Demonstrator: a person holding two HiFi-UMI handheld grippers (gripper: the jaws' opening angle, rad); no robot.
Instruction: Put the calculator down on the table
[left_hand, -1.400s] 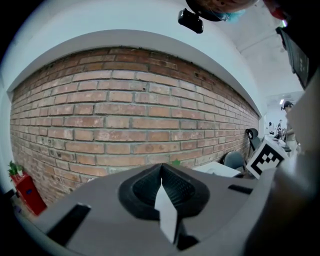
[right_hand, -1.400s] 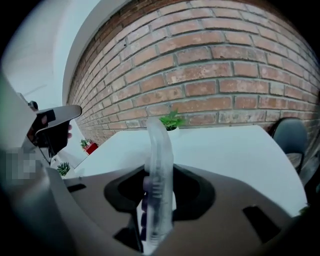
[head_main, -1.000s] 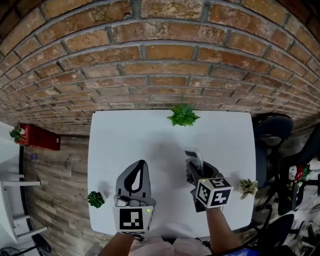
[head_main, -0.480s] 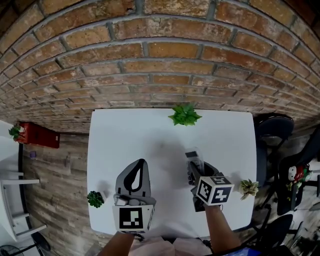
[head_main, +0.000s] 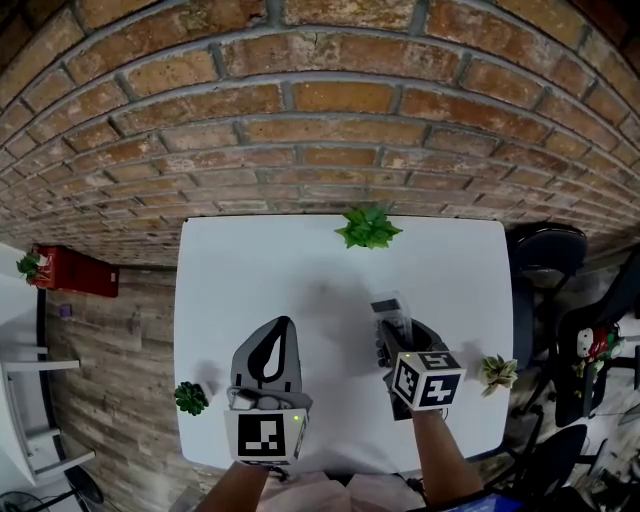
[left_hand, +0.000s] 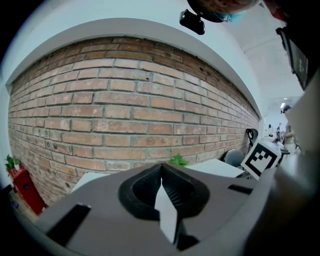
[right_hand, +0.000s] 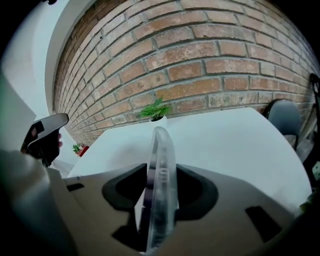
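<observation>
The calculator (head_main: 388, 307), a slim clear-cased slab, stands on edge between the jaws of my right gripper (head_main: 394, 338), right of the white table's (head_main: 260, 260) middle. Its far end pokes out ahead toward the wall, low over the tabletop. In the right gripper view the calculator (right_hand: 161, 170) fills the slot of the right gripper (right_hand: 160, 202). The jaws are opening, with the pads still against its sides. My left gripper (head_main: 282, 328) hovers over the table's near left part, shut and empty. The left gripper view shows the left gripper (left_hand: 163, 186) with its tips together.
A small green plant (head_main: 368, 230) sits at the table's far edge, another plant (head_main: 190, 398) at the near left corner, and a third plant (head_main: 495, 373) at the right edge. A brick wall (head_main: 320, 120) stands behind. A dark chair (head_main: 545, 258) is right of the table.
Hardly anything differs: the right gripper has tipped very slightly with the calculator still between its jaws. The left gripper has kept still.
</observation>
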